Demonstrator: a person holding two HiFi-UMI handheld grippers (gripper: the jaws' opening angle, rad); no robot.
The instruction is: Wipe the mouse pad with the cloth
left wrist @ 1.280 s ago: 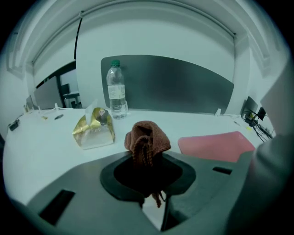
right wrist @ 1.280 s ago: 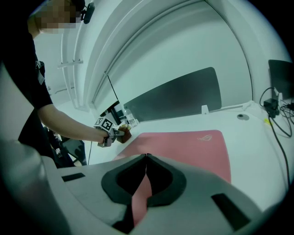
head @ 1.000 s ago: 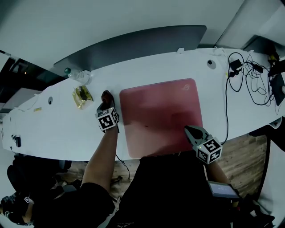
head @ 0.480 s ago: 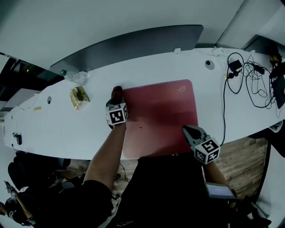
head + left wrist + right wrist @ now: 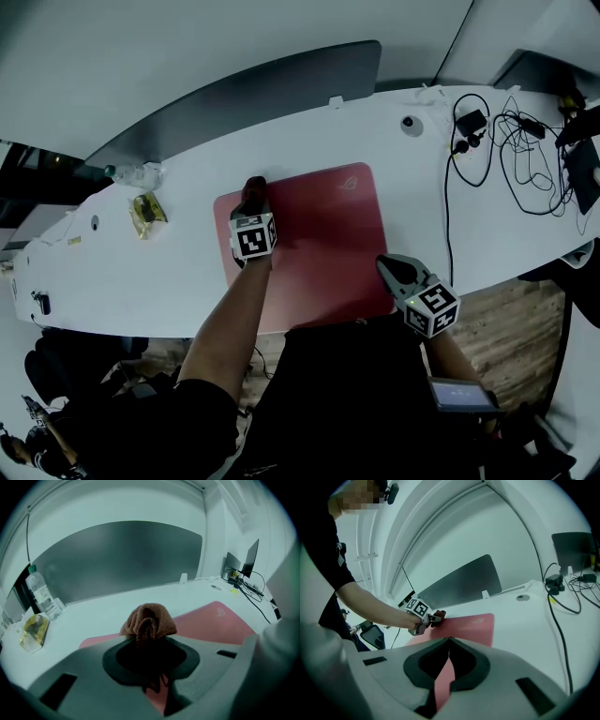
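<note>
White desk (image 5: 141, 272) under red mouse pad (image 5: 323, 234). My left tool (image 5: 251, 202) clenched on brown cloth (image 5: 149, 620), cloth at pad's far left corner. My right tool (image 5: 390, 268) closed, empty, tips at pad's near right corner.

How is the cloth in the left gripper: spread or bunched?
Bunched. The left gripper view shows the cloth as a folded brown wad pinched in the left gripper, near the mouse pad's far edge.

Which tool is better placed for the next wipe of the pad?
Left. The left tool holds the cloth at the pad's far left corner; the right tool is shut, empty, at its near right edge.
</note>
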